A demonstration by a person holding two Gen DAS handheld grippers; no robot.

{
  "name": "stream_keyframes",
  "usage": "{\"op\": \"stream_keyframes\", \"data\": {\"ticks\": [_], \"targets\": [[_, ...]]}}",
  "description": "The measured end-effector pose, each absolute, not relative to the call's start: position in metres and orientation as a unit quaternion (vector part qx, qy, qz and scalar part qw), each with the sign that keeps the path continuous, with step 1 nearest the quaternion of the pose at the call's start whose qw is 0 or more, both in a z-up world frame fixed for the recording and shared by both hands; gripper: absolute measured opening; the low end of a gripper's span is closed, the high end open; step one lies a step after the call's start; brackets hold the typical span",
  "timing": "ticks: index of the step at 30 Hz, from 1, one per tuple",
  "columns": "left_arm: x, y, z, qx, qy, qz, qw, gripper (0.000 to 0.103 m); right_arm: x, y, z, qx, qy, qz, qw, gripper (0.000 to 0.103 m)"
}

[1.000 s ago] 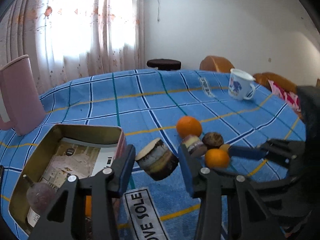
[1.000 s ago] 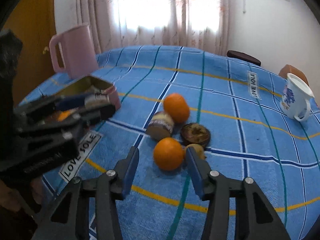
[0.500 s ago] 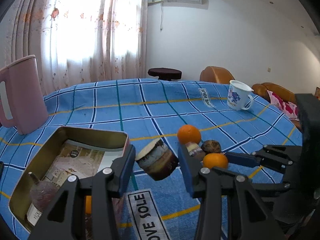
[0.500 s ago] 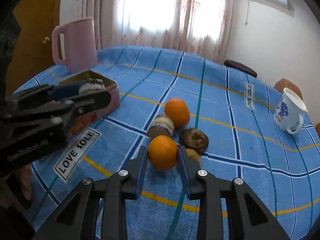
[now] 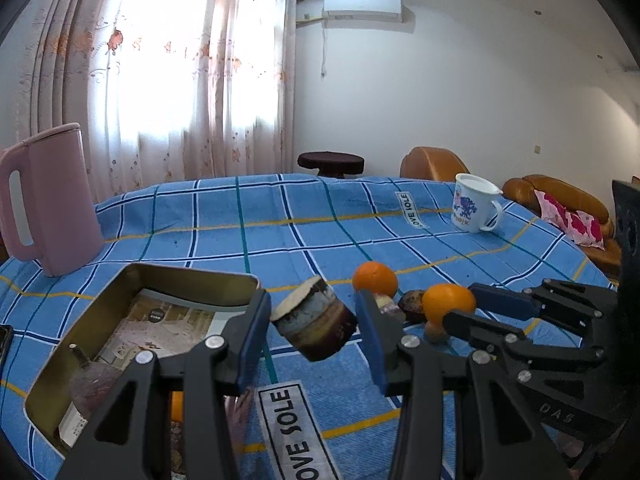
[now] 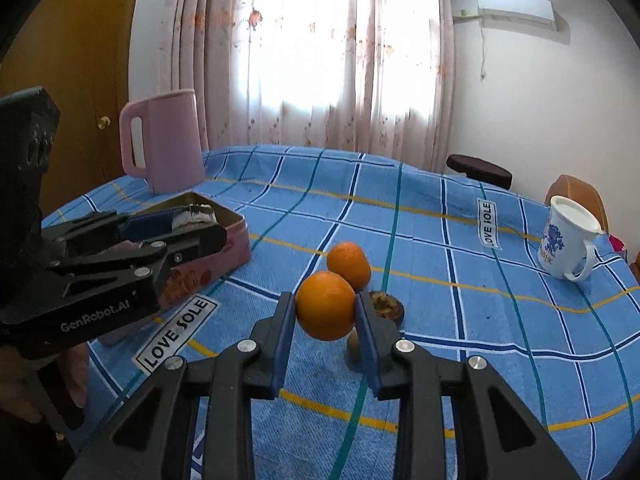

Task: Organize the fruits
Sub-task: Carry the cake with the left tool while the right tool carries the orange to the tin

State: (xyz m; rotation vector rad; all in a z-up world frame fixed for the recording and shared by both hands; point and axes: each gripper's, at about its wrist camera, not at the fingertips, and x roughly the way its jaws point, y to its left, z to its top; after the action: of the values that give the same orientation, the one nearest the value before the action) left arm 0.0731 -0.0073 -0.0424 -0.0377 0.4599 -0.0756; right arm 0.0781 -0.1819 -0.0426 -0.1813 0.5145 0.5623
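Note:
My left gripper [image 5: 314, 320] is shut on a brown layered cylinder piece [image 5: 314, 326], held above the cloth just right of the open gold tin [image 5: 192, 280]. My right gripper [image 6: 325, 316] is shut on an orange [image 6: 325, 306], lifted off the table; it shows in the left wrist view too [image 5: 449, 303]. A second orange [image 6: 349, 265], a dark brown round fruit [image 6: 386, 305] and a small tan fruit [image 6: 353, 345] lie on the blue checked cloth. The tin holds a purplish fruit [image 5: 94, 384] and an orange piece [image 5: 176, 406].
A pink jug [image 5: 48, 196] stands at the far left behind the tin. A white mug with blue print [image 5: 474, 208] stands at the far right. A "LOVE SOLE" label [image 6: 176, 332] marks the cloth near the tin. Sofa and stool lie beyond the table.
My right gripper closed on the orange and lifted it off the cloth. My left gripper rose a little with the brown piece still held.

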Motion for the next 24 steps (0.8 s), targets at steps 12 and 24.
{"op": "stream_keyframes", "data": {"ticks": [12, 24], "targets": [[0.065, -0.01, -0.039, -0.012, 0.209, -0.031, 0.977, 0.046, 0.068, -0.189, -0.037, -0.073, 0.214, 0.278, 0.934, 0.032], [0.056, -0.012, -0.037, -0.007, 0.188, -0.023, 0.982, 0.046, 0.058, -0.195, -0.032, -0.065, 0.183, 0.278, 0.941, 0.032]]}}
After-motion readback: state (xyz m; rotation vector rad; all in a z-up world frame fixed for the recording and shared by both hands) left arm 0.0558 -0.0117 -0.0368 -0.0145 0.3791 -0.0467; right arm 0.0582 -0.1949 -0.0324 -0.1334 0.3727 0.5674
